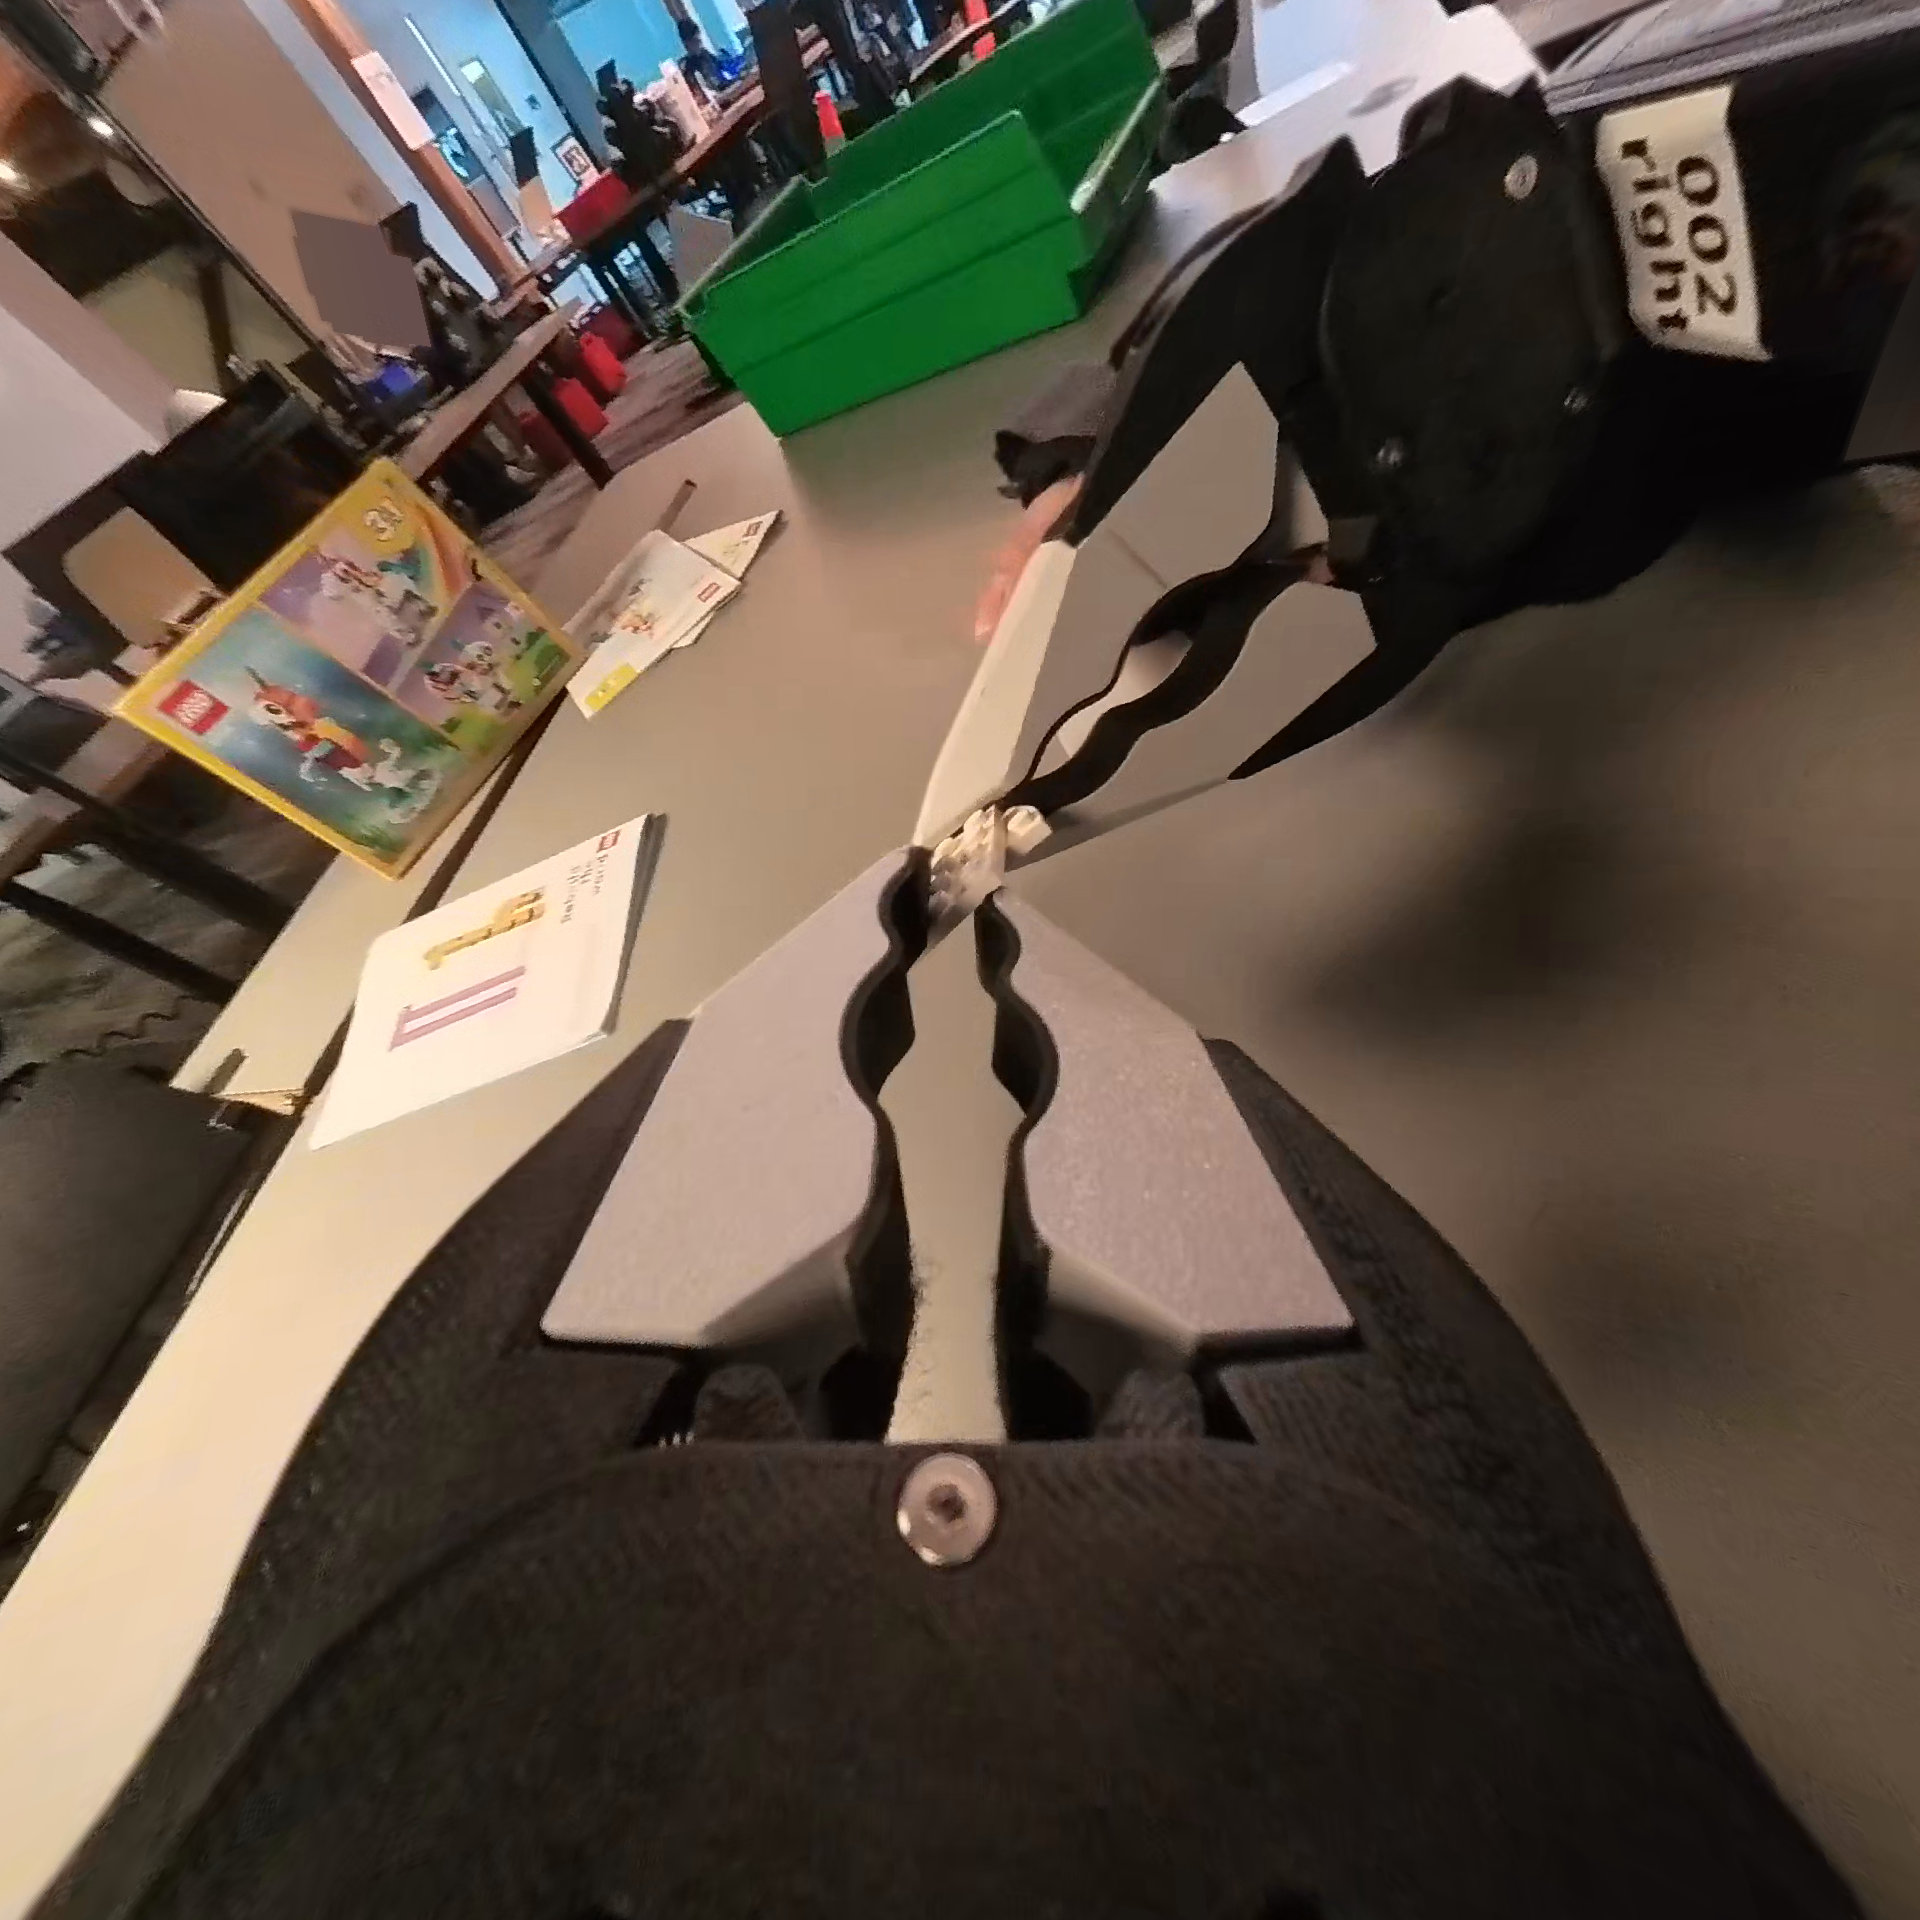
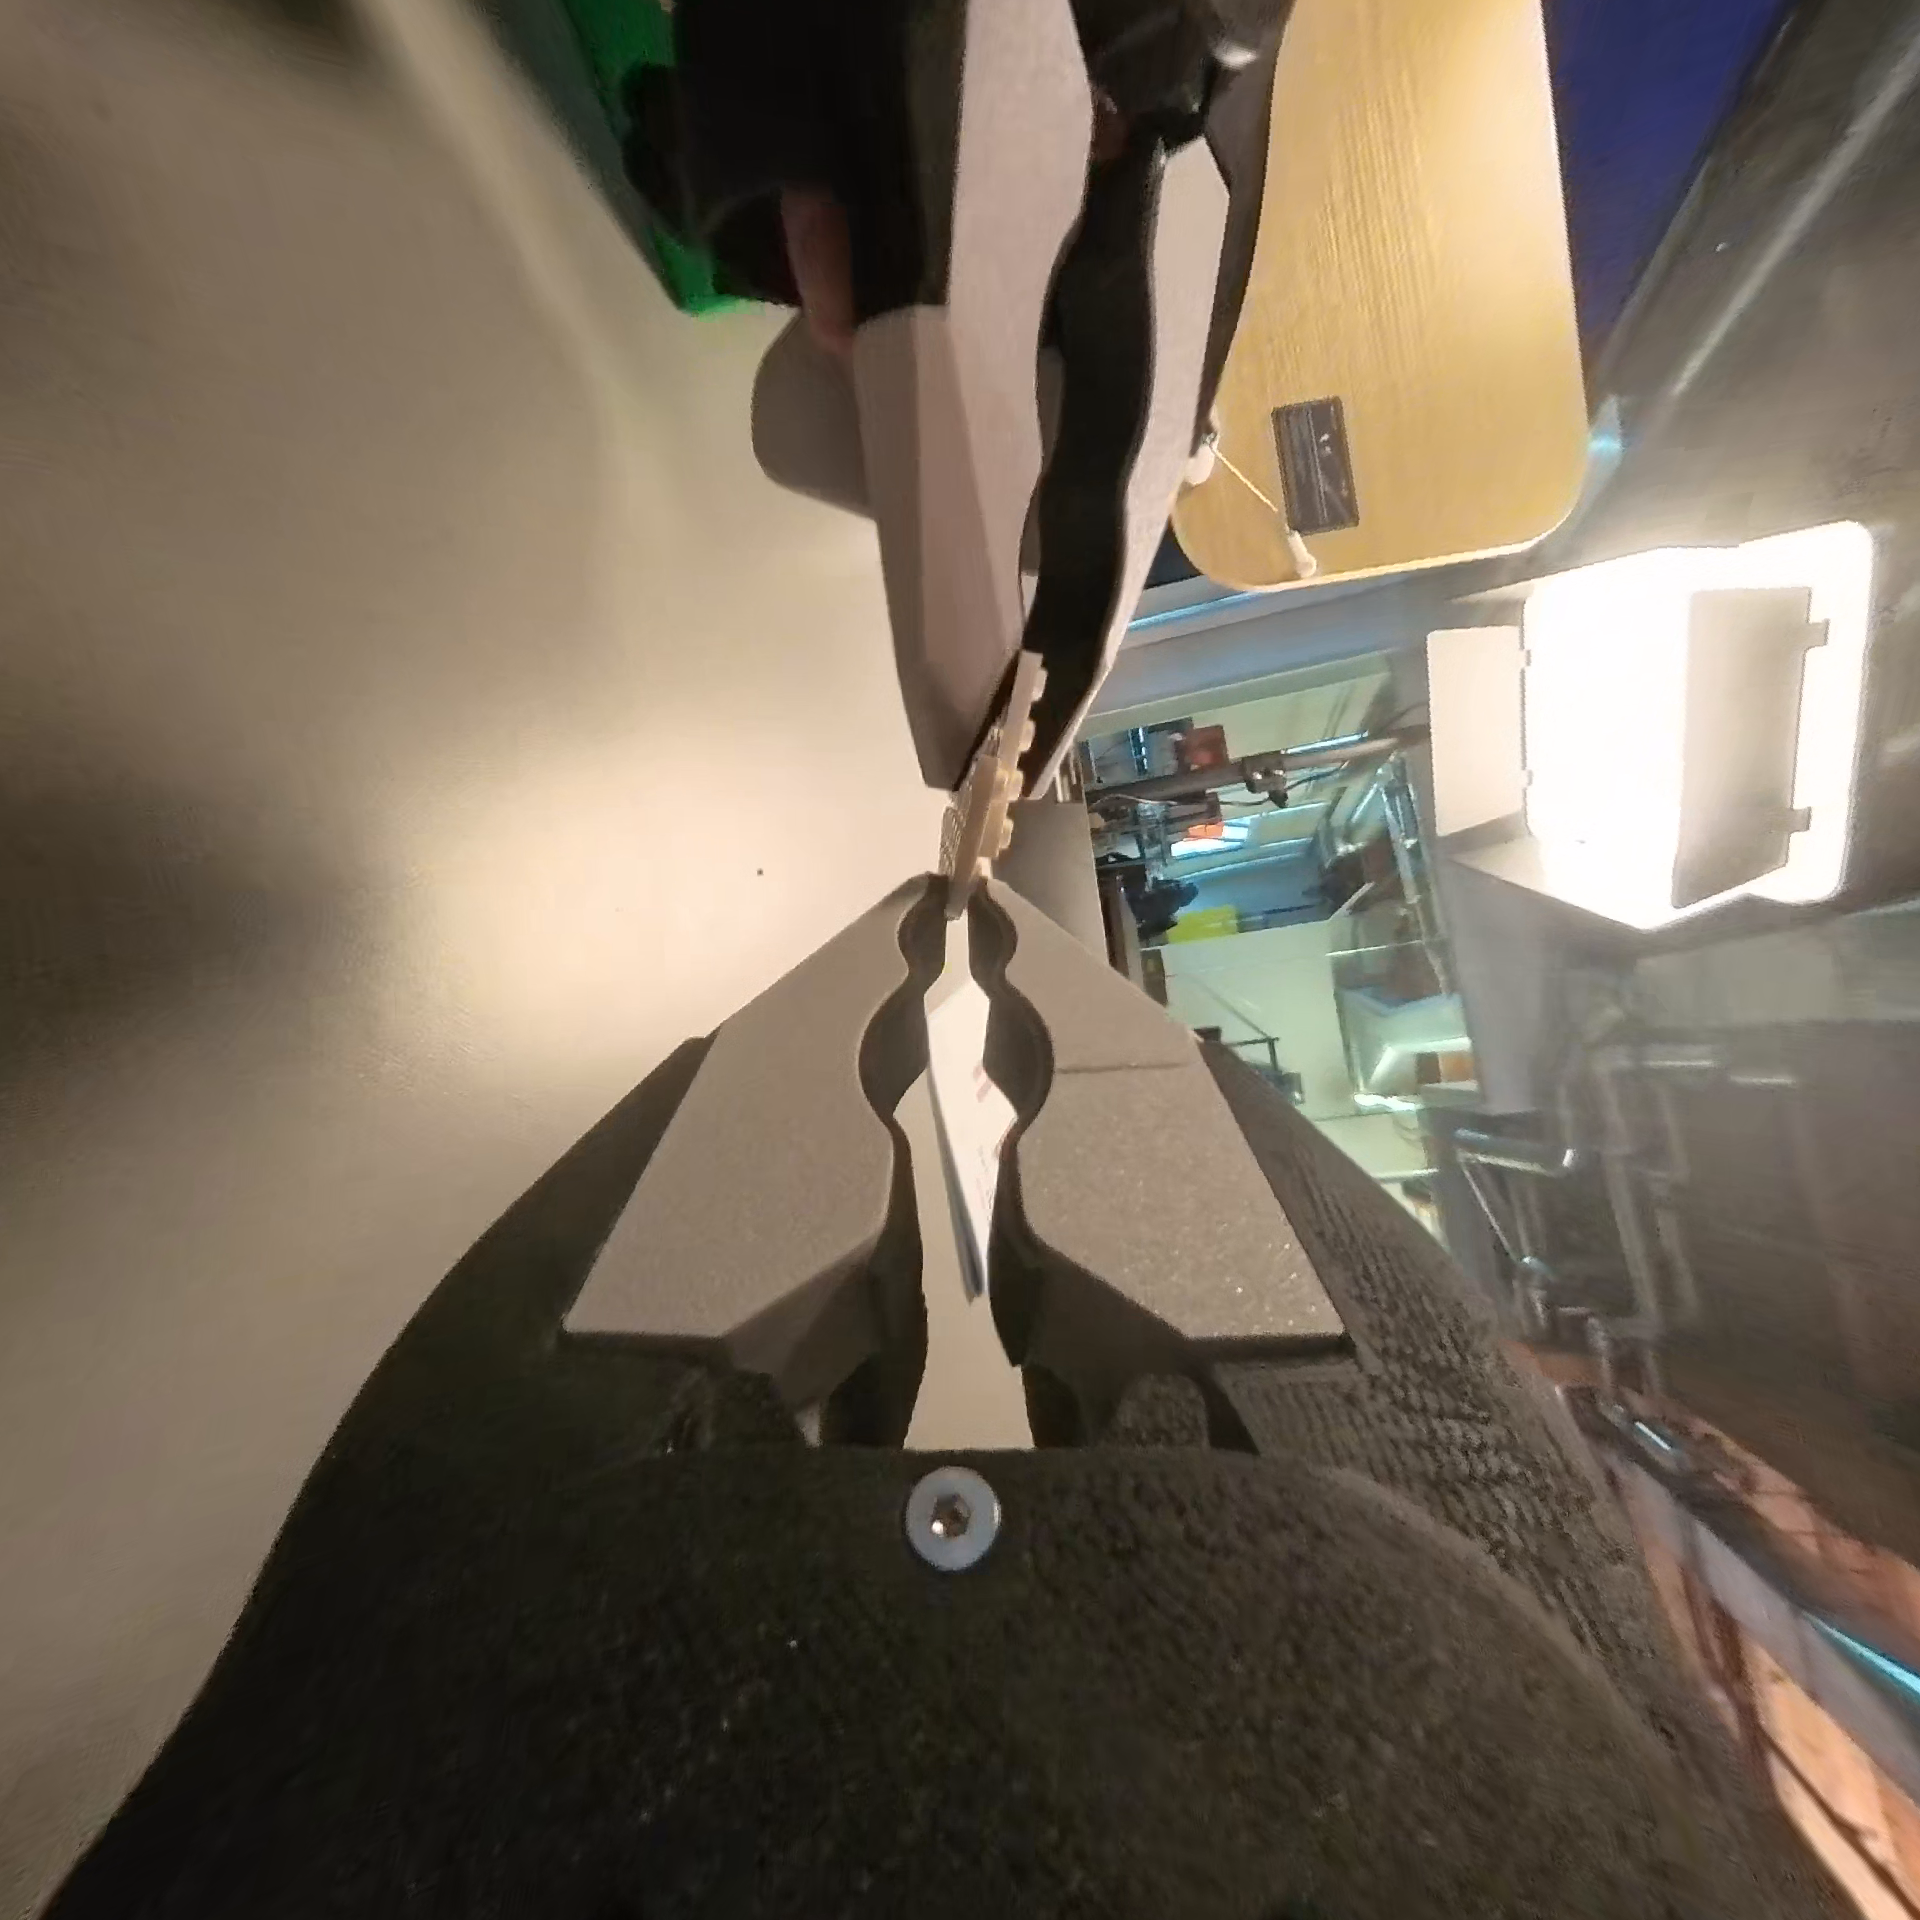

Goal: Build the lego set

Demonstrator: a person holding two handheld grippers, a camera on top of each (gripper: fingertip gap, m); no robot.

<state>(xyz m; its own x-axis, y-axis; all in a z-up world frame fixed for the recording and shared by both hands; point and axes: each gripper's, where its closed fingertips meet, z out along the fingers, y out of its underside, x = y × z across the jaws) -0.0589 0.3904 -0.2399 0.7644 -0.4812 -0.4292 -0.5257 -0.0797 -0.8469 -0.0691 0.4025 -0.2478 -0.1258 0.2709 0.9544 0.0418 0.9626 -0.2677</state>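
Both claws met tip to tip above the bench, w/ a small white lego piece spanning the gap between them. Left claw was shut on one end of it; right claw pinched the other end, so each gripped part of the same small stack. From the right wrist view the piece looked like thin studded plates, maybe two being pressed together, though the exact count couldn't be told. Judged light, stiff, hard plastic, prob. slick against the claw pads, so a tip-only pinch could let it twist or pop out under push force. Best hold: flat faces, near the ends, keeping studs clear for mating. Off to the side lay the set's box, an open booklet and more leaflets; green bins sat farther back.
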